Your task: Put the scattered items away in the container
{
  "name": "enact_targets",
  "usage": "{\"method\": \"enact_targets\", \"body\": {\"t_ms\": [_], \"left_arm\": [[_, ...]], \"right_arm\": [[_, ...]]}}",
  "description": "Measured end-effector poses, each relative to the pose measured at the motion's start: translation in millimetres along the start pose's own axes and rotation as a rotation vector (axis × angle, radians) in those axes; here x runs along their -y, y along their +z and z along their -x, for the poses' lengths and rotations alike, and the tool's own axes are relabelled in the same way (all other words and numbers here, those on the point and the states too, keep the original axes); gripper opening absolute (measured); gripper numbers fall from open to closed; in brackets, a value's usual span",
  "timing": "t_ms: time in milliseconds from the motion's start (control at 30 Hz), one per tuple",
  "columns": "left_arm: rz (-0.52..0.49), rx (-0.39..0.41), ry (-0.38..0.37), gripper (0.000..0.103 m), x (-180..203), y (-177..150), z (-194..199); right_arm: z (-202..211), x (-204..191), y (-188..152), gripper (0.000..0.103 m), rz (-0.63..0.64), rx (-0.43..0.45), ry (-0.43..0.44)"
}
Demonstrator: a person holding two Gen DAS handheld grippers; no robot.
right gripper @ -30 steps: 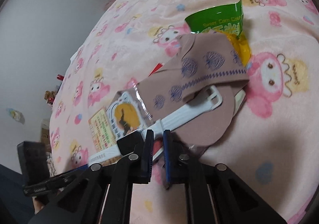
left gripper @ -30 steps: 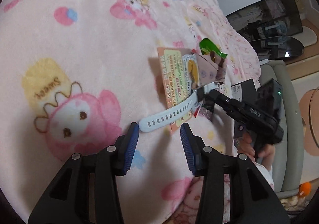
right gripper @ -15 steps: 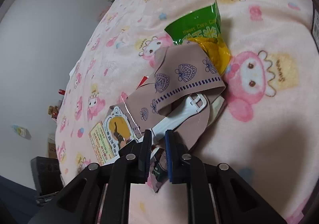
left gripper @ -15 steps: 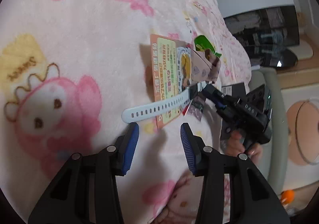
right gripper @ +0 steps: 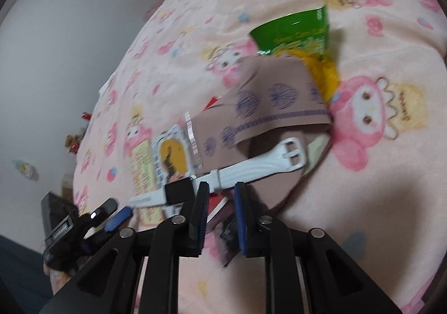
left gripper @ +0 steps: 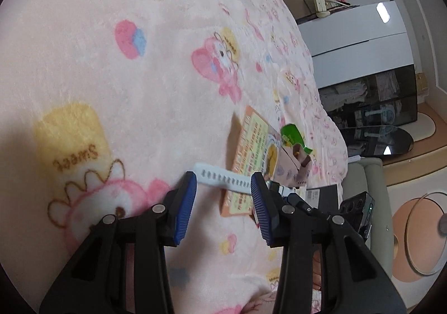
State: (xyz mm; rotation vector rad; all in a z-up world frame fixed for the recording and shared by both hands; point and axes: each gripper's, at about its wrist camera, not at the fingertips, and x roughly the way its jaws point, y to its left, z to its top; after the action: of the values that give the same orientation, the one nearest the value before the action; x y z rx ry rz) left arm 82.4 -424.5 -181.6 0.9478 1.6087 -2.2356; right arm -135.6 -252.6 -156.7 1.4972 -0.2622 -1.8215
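Pink cartoon blanket [left gripper: 111,62] covers the bed; white cabinet [left gripper: 360,45], perhaps a dark glass shelf [left gripper: 391,101] beyond.

Soft, even indoor light; a ceiling lamp [left gripper: 383,12] glares; right view motion-blurred; fisheye bends and darkens the edges

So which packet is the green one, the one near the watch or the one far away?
The far one. The green packet lies past the brown cloth, farthest from the gripper. The packet by the watch is orange and silver.

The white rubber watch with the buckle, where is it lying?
The white rubber watch lies across the brown patterned pouch on the pink blanket, just ahead of the opening right gripper.
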Motion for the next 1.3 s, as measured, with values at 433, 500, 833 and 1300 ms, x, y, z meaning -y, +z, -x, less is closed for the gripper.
{"method": "enact_targets", "body": {"t_ms": [433,500,833,1300], "left_arm": [[0.017,-0.173,-0.006,0.041,3,-1,-7],[0.003,-0.194,-0.012,0.043,6,-4,-8],[-0.075,-0.186,-0.005,0.006,18,-13,-5],[-0.482,-0.387,-0.091,0.006,194,-47,-29]], "right_arm": [[-8,17,7,0.024,-0.144,0.009,0.086],[-17,10,8,0.024,-0.115,0.003,0.079],[19,2,-6,0.006,-0.019,0.114,0.002],[164,9,-76,0.006,-0.091,0.330,-0.063]]}}
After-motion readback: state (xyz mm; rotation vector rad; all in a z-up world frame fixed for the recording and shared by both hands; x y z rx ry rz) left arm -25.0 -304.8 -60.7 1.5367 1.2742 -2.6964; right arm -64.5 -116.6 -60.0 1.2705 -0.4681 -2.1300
